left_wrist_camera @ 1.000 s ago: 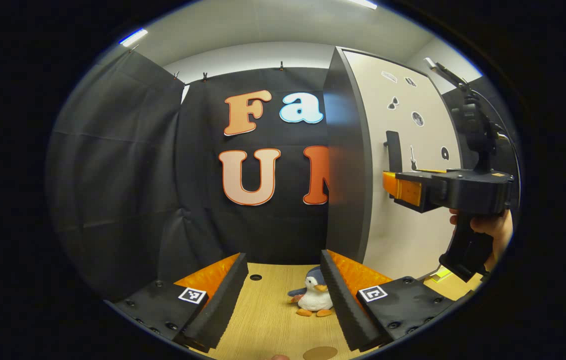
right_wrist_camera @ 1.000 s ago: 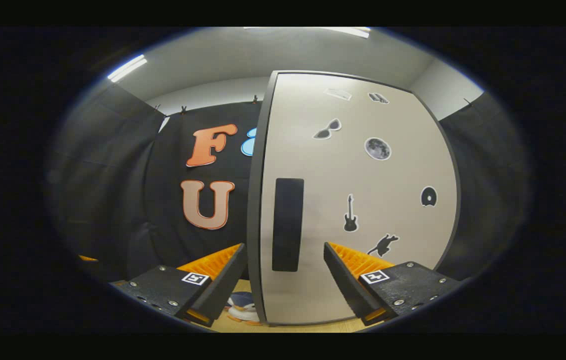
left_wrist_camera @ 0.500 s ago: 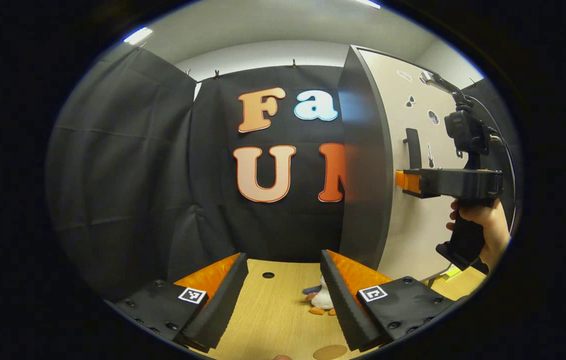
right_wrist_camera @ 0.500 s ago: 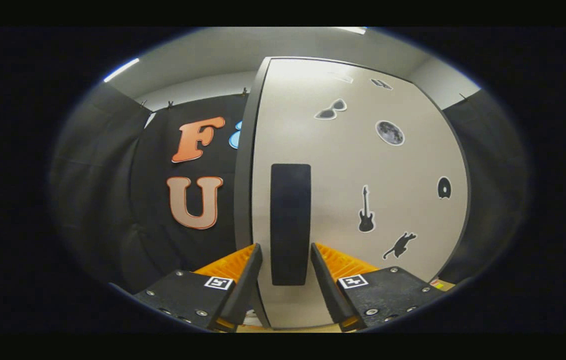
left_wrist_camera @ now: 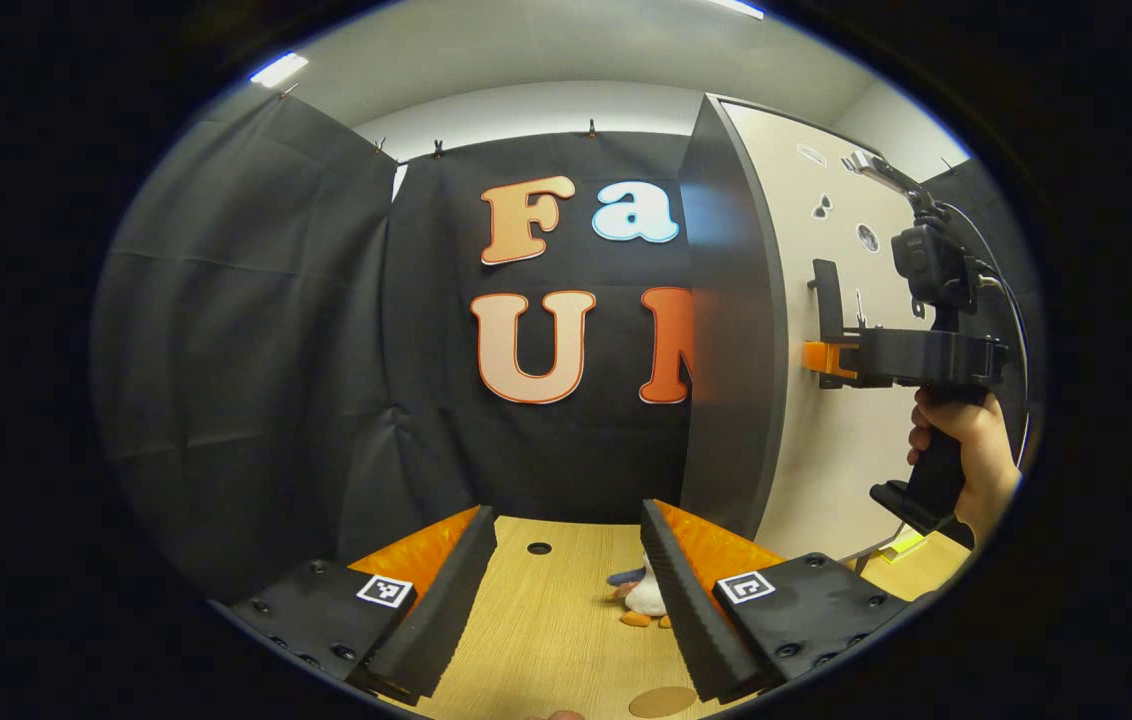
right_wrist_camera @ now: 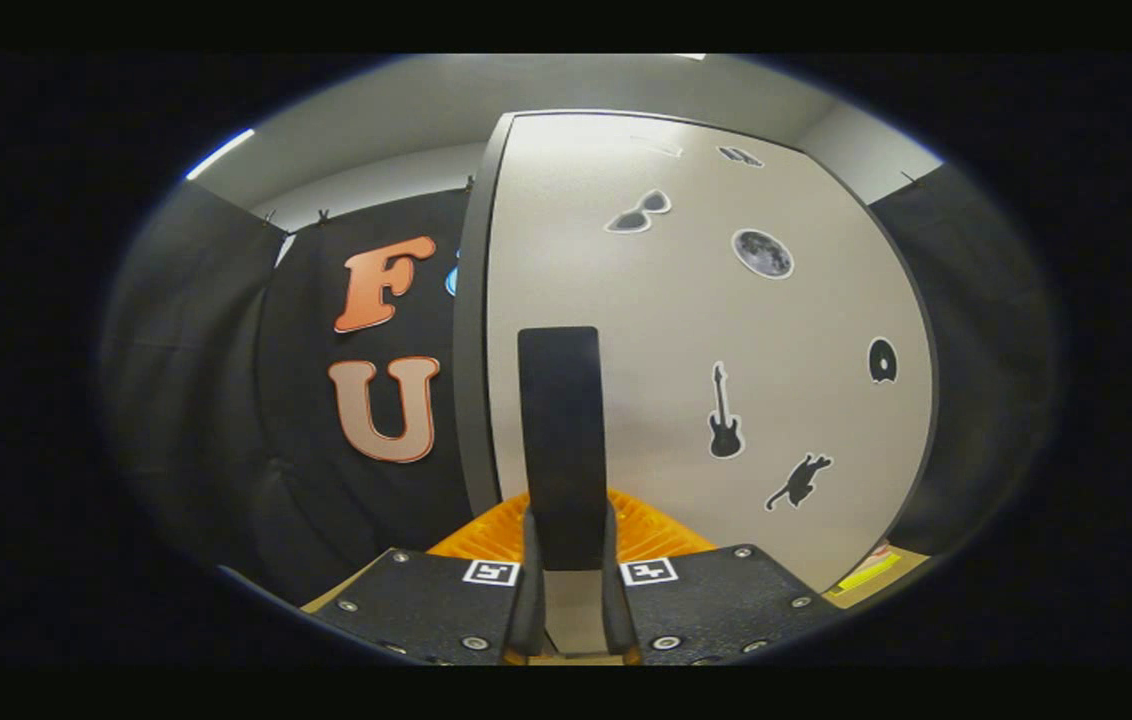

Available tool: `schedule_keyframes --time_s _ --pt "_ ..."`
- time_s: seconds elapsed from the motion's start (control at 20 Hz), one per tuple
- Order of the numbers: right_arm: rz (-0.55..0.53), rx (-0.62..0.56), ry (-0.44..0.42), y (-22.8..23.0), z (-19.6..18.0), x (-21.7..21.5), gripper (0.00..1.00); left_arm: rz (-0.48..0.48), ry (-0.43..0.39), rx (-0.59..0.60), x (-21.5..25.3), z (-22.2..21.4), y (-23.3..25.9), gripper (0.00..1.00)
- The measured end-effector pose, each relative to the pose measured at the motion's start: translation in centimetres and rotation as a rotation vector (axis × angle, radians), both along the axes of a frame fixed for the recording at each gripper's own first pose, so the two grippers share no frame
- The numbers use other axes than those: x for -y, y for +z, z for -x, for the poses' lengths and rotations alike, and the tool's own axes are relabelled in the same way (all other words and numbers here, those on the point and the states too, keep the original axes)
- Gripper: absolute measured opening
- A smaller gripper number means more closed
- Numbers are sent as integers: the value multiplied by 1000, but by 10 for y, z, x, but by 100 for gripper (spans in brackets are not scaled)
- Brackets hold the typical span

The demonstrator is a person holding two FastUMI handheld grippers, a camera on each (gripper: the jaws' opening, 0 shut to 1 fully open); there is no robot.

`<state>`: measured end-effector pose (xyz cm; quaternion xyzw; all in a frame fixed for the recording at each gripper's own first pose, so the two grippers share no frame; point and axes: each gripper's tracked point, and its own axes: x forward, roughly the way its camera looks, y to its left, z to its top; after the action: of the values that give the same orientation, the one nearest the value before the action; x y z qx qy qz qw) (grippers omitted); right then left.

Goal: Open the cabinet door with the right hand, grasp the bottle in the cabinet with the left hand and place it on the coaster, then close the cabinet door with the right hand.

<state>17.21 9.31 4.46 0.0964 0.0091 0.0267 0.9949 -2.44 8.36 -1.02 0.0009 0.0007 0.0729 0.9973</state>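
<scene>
The pale cabinet door (right_wrist_camera: 726,330), dotted with small dark stickers, lies flush against the cabinet's dark side (left_wrist_camera: 731,350), so the inside is hidden. My right gripper (right_wrist_camera: 566,520) is shut on the door's black upright handle (right_wrist_camera: 561,420), one finger pressing each side. In the left gripper view that same right gripper (left_wrist_camera: 826,358) sits at the handle (left_wrist_camera: 829,295), held by a hand (left_wrist_camera: 966,450). My left gripper (left_wrist_camera: 568,515) stands open above the wooden table (left_wrist_camera: 546,630), holding nothing. A round brown coaster (left_wrist_camera: 661,702) lies at the table's near edge.
A small penguin plush (left_wrist_camera: 638,598) stands on the table, half hidden behind my left gripper's right finger. A dark hole (left_wrist_camera: 539,548) marks the tabletop near the back wall. A yellow-green item (right_wrist_camera: 866,572) lies at the cabinet's lower right corner.
The right gripper moved forward onto the handle and its fingers went from wide open to shut on it. The left gripper shifted slightly, so the penguin slid behind its right finger.
</scene>
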Motion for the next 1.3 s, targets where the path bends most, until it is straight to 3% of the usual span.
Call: schedule_keyframes --time_s 0.05,0.3,0.35,0.45,0.65,1.0,1.3 --pt "0 2 -10 0 1 0 17 3 1 -2 -2 0 -1 94" --pt "-5 13 -58 2 11 7 14 3 -19 -19 -15 -13 -6 96" --pt "8 20 -71 6 17 8 19 -3 -25 -17 -17 -18 -5 96" --pt "5 17 -83 9 27 9 15 -9 -32 -6 -21 -23 -1 95" --pt "-10 17 -62 11 50 18 15 3 -35 5 -12 -14 2 96" --pt "-31 14 8 0 128 60 14 32 -43 42 28 6 12 96" --pt "-20 19 35 2 158 84 15 58 -51 51 61 19 17 96"
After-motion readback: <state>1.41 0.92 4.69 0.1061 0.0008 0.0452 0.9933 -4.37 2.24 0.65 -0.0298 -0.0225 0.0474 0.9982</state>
